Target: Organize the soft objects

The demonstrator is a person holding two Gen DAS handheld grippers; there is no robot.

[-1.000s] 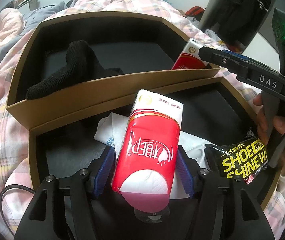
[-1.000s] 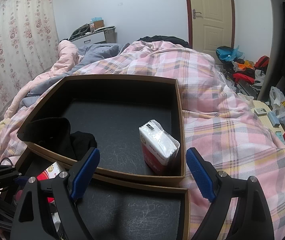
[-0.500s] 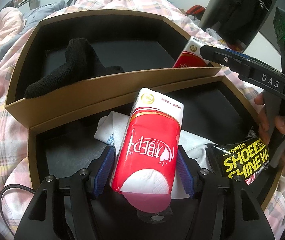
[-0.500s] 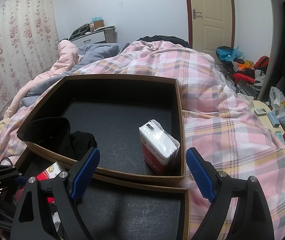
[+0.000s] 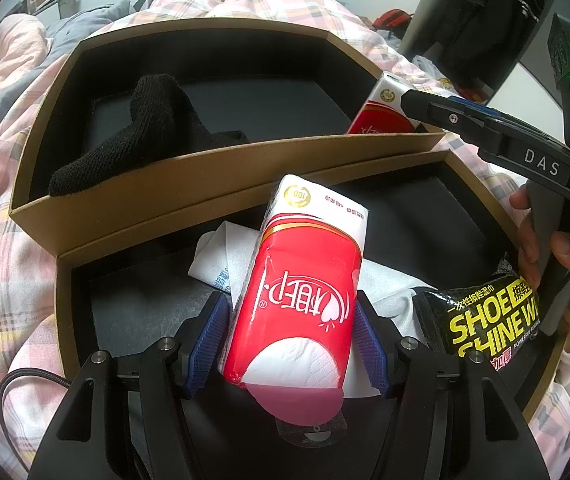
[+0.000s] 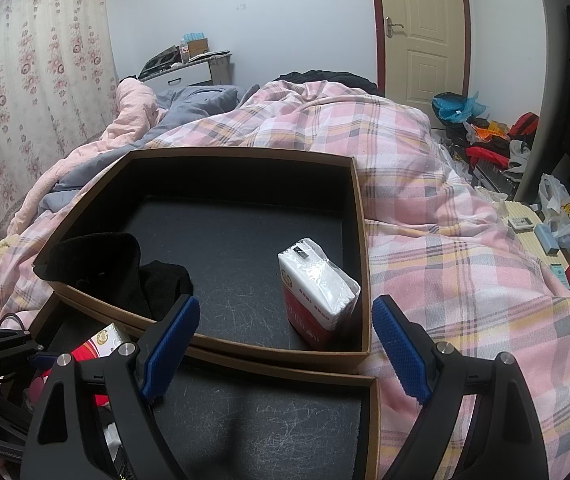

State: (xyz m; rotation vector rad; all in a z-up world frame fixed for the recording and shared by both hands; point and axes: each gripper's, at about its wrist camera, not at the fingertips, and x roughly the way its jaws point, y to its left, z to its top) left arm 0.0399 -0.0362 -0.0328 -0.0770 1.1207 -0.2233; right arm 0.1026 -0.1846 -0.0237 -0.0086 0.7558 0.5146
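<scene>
Left wrist view: the left gripper (image 5: 291, 334) is clamped on a red-and-white tissue pack (image 5: 299, 284), its blue pads pressed against both long sides, the pack tilted with its white top end leaning away from the camera. The pack hangs over the near box (image 5: 65, 280), a brown cardboard tray with a black lining. In that near box, under and behind the held pack, lies a white wrapped packet (image 5: 215, 260), and at its right end sits a black sachet (image 5: 481, 320) printed with yellow "SHOE SHINE" lettering. Just beyond the near box, touching its far wall, stands the far box (image 5: 133, 184) of the same make; a black sock (image 5: 141, 132) is draped over the left part of its near wall, and a second tissue pack (image 6: 317, 292) stands upright in its right near corner. Right wrist view: the right gripper (image 6: 285, 344) stands wide with nothing between its blue pads, above the seam of the two boxes, the second tissue pack visible between its fingers. A hand (image 5: 545, 256) grips its handle to the right of the near box. Both boxes rest on a pink plaid quilt (image 6: 465, 264).
</scene>
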